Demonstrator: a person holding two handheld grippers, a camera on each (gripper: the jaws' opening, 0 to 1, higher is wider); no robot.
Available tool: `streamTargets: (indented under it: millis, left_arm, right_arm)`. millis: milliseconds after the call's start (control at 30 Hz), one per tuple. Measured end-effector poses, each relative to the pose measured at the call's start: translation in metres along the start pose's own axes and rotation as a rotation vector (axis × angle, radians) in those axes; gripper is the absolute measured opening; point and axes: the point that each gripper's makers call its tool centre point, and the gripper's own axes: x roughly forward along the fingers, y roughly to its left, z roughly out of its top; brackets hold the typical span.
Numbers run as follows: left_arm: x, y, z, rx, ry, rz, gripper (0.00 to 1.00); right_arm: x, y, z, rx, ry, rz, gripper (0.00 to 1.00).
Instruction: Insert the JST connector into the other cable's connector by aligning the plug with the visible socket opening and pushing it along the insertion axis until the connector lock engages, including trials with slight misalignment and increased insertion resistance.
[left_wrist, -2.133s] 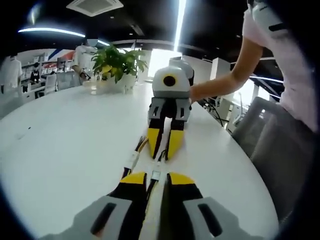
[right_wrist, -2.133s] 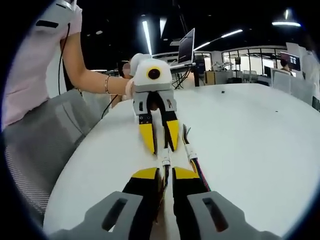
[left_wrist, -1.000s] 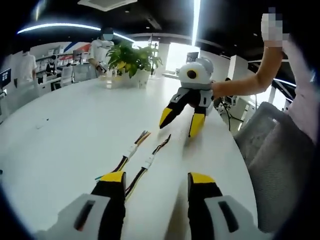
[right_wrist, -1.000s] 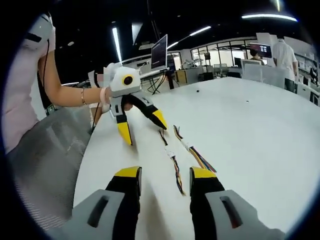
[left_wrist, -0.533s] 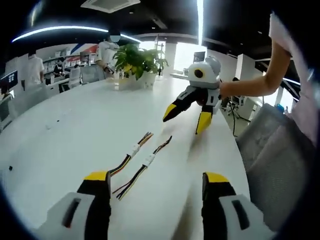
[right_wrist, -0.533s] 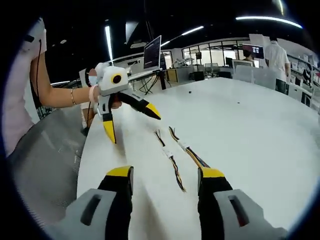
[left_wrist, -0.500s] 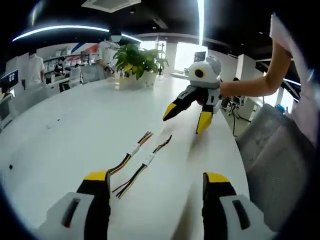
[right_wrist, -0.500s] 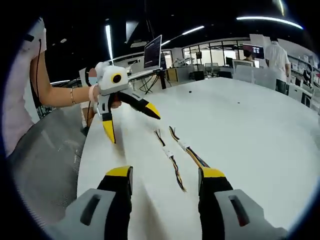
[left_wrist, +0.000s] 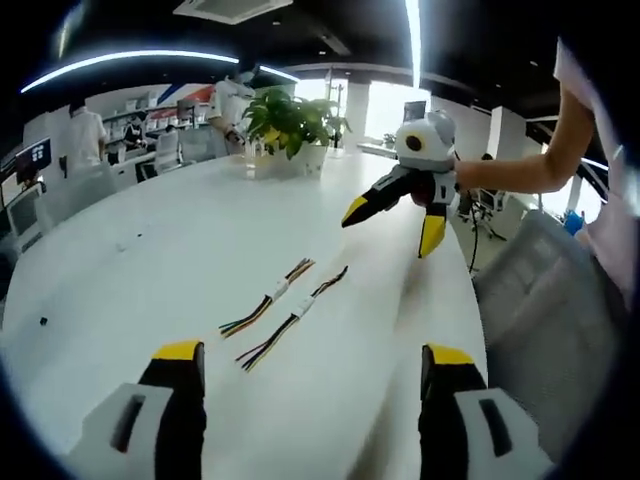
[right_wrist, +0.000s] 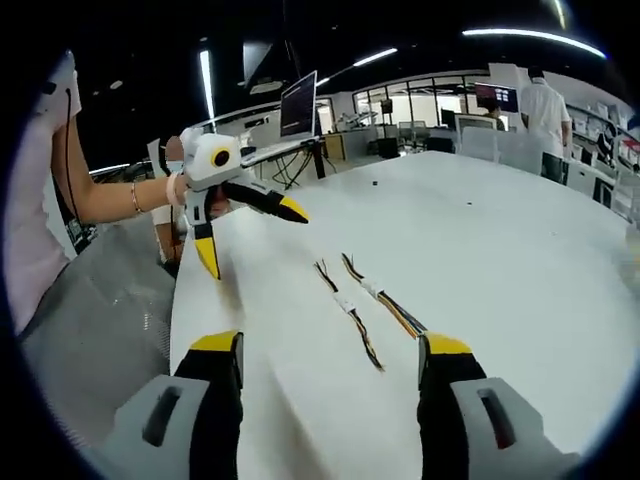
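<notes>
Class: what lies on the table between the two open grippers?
Two cables side by side on the white table, between left gripper and right gripper, in the left gripper view.

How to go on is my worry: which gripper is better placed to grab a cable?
Probably the right gripper: its jaws are open and one cable ends just beside its jaw tip. The left gripper, also open, looks no closer.

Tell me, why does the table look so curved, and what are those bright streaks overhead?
Left gripper view: fisheye distortion bows the white table; the ceiling light strip glares, the window behind it washed out. Right gripper view: the same bowing, with light strips against a dark ceiling.
</notes>
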Motion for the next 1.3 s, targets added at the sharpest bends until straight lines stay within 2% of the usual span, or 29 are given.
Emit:
streamTargets:
  millis: [133, 300, 400, 500, 633, 933, 1033, 1100, 1167, 1233, 1300]
  left_arm:
    - [-0.006, -0.003, 0.002, -0.006, -0.009, 0.009, 0.88]
    - [-0.01, -0.009, 0.0, -0.032, 0.014, 0.019, 0.91]
    - [-0.013, -0.017, 0.0, -0.041, 0.02, 0.013, 0.91]
    - [-0.017, -0.023, -0.002, -0.055, 0.023, 0.018, 0.92]
    - [-0.022, -0.033, -0.002, -0.047, 0.016, 0.021, 0.94]
    - [-0.042, -0.046, 0.007, -0.051, -0.032, 0.067, 0.99]
    - [-0.047, -0.048, 0.003, -0.055, -0.028, 0.085, 0.99]
    - [-0.049, -0.049, -0.006, -0.069, 0.0, 0.099, 0.99]
    - [-0.053, -0.048, -0.008, -0.089, -0.012, 0.122, 0.99]
    - [-0.058, -0.047, -0.004, -0.133, -0.062, 0.152, 0.99]
    - [-0.063, -0.045, -0.003, -0.125, -0.083, 0.179, 0.99]
  right_arm:
    - [-0.004, 0.002, -0.001, -0.015, 0.004, -0.027, 0.75]
    - [-0.007, 0.01, 0.003, -0.007, -0.012, -0.037, 0.8]
    - [-0.008, 0.018, 0.003, 0.004, -0.006, -0.03, 0.77]
    - [-0.011, 0.023, 0.003, 0.005, -0.004, -0.043, 0.79]
    - [-0.016, 0.03, 0.003, 0.049, -0.028, -0.046, 0.77]
    - [-0.027, 0.048, -0.002, 0.068, -0.004, -0.075, 0.82]
    - [-0.029, 0.051, -0.003, 0.057, 0.0, -0.089, 0.84]
    - [-0.029, 0.052, -0.003, 0.057, 0.005, -0.098, 0.85]
    - [-0.03, 0.053, -0.001, 0.054, -0.002, -0.109, 0.86]
    - [-0.031, 0.054, 0.002, 0.058, -0.013, -0.115, 0.87]
    - [-0.031, 0.055, 0.001, 0.058, -0.011, -0.119, 0.87]
